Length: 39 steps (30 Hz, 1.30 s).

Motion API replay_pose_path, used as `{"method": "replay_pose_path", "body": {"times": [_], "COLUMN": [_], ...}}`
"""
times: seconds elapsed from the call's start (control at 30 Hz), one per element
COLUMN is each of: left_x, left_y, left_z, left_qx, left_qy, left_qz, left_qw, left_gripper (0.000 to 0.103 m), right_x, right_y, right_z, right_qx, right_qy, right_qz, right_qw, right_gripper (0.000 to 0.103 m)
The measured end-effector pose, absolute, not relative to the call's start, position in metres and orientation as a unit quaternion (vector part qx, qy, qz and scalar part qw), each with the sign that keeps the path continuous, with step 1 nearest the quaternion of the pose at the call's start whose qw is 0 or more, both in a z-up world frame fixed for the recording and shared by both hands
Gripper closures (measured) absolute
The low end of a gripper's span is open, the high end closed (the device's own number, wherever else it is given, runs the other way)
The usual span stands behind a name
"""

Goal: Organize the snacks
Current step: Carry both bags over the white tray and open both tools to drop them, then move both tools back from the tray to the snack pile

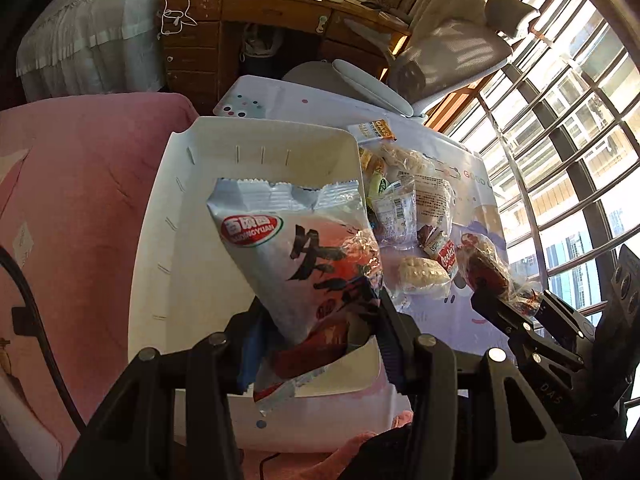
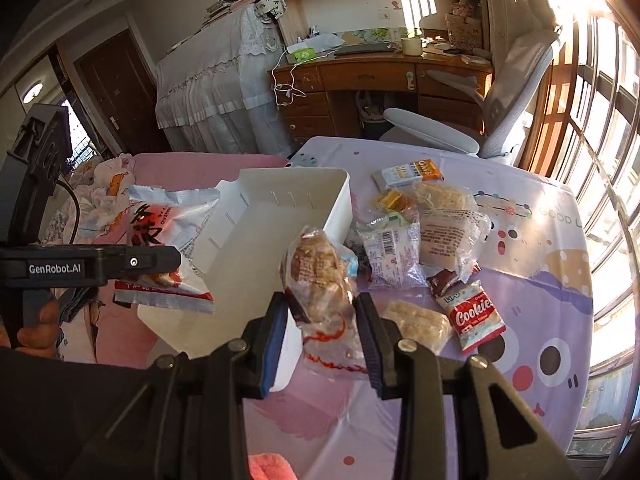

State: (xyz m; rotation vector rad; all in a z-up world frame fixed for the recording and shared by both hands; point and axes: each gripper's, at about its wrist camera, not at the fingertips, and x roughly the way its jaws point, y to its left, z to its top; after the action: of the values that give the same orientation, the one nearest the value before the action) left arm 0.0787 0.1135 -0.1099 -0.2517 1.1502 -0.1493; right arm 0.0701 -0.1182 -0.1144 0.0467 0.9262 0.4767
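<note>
A white plastic bin point(image 1: 256, 152) point(image 2: 296, 184) with nothing inside it sits at the left of the table. My left gripper point(image 1: 316, 320) is shut on a silver and red snack bag point(image 1: 304, 256) point(image 2: 160, 248), held in the air over the bin. My right gripper point(image 2: 320, 320) is shut on a clear packet of brown nutty bars point(image 2: 320, 280) point(image 1: 486, 264), held above the table just right of the bin. A pile of several snack packets point(image 2: 416, 232) point(image 1: 404, 204) lies on the cloth beside the bin, among them a red cookies pack point(image 2: 474, 314).
The table wears a lilac cartoon tablecloth point(image 2: 520, 264). A pink bedcover point(image 1: 80, 184) lies to the left. Behind stand a wooden desk point(image 2: 380, 76) and a grey office chair point(image 2: 512, 96). Barred windows point(image 1: 568, 152) run along the right.
</note>
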Motion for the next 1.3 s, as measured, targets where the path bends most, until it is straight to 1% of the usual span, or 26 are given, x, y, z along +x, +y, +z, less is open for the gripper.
{"method": "replay_pose_path", "body": {"times": [0.23, 0.5, 0.57, 0.6, 0.63, 0.67, 0.7, 0.83, 1.3], "left_x": [0.085, 0.094, 0.097, 0.099, 0.100, 0.101, 0.102, 0.104, 0.098], "left_y": [0.156, 0.186, 0.188, 0.189, 0.191, 0.191, 0.192, 0.190, 0.164], "left_z": [-0.121, -0.130, -0.132, -0.133, -0.132, -0.131, -0.131, -0.133, -0.141], "left_qx": [-0.100, -0.079, -0.072, -0.068, -0.066, -0.064, -0.062, -0.056, -0.051], "left_qy": [0.540, 0.536, 0.536, 0.536, 0.534, 0.532, 0.530, 0.536, 0.550], "left_qz": [-0.098, -0.136, -0.138, -0.138, -0.138, -0.139, -0.141, -0.141, -0.153], "left_qw": [0.830, 0.830, 0.830, 0.830, 0.832, 0.833, 0.834, 0.831, 0.819], "left_gripper": [0.055, 0.054, 0.047, 0.038, 0.030, 0.028, 0.028, 0.026, 0.026], "right_x": [0.064, 0.061, 0.063, 0.064, 0.064, 0.066, 0.066, 0.064, 0.050], "right_y": [-0.068, -0.024, -0.017, -0.015, -0.014, -0.013, -0.012, -0.013, -0.033], "right_z": [-0.116, -0.124, -0.128, -0.129, -0.132, -0.133, -0.134, -0.134, -0.140], "right_qx": [0.045, 0.055, 0.059, 0.063, 0.066, 0.067, 0.068, 0.074, 0.077], "right_qy": [0.439, 0.441, 0.444, 0.446, 0.450, 0.454, 0.456, 0.458, 0.479], "right_qz": [0.225, 0.215, 0.206, 0.203, 0.198, 0.192, 0.187, 0.173, 0.150], "right_qw": [0.869, 0.870, 0.870, 0.869, 0.868, 0.867, 0.867, 0.869, 0.861], "right_gripper": [0.068, 0.067, 0.066, 0.066, 0.060, 0.056, 0.050, 0.047, 0.046]}}
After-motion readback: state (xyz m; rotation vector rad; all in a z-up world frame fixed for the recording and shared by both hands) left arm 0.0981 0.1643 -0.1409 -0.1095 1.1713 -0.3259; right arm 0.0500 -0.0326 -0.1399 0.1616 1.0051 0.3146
